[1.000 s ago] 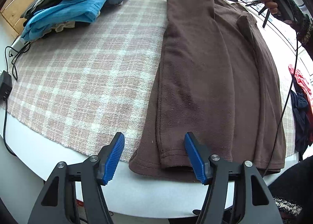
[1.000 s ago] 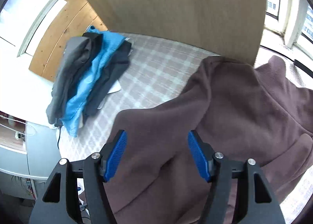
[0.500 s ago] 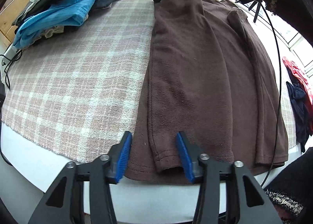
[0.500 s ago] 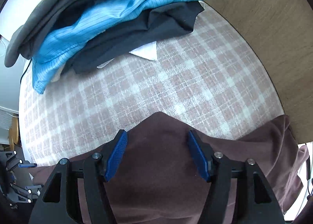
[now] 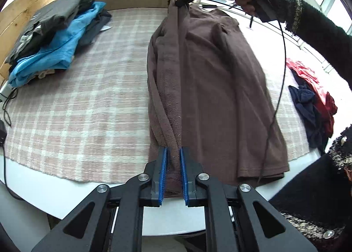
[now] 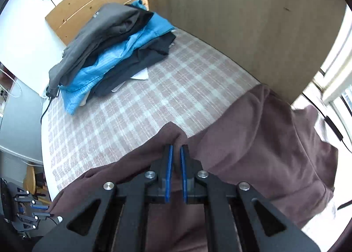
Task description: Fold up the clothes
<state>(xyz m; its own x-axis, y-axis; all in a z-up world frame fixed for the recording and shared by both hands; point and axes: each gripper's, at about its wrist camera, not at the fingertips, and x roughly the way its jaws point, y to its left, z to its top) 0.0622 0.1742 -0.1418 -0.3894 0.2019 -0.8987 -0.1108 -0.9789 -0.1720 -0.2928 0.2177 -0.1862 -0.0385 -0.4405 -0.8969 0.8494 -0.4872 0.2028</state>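
Note:
A brown fleece garment [image 5: 220, 80] lies lengthwise on the plaid cloth [image 5: 88, 98]. My left gripper [image 5: 173, 153] is shut on its near hem at the left folded edge. My right gripper [image 6: 175, 153] is shut on the far corner of the same left edge, and it also shows in the left wrist view [image 5: 179, 3] at the far end, lifted above the table. The left edge of the brown garment [image 6: 264, 133] is raised between the two grippers as a long ridge.
A stack of folded clothes [image 5: 55, 38], grey on blue on dark, sits at the far left; it also shows in the right wrist view [image 6: 110, 45]. Red and navy clothes [image 5: 312, 98] lie at the right edge. A wooden board [image 6: 242, 21] stands behind the table. Cables [image 5: 6, 106] hang at the left.
Both grippers have closed on the brown garment's left edge, left at the hem, right at the far corner. The edge has lifted off the cloth into a ridge.

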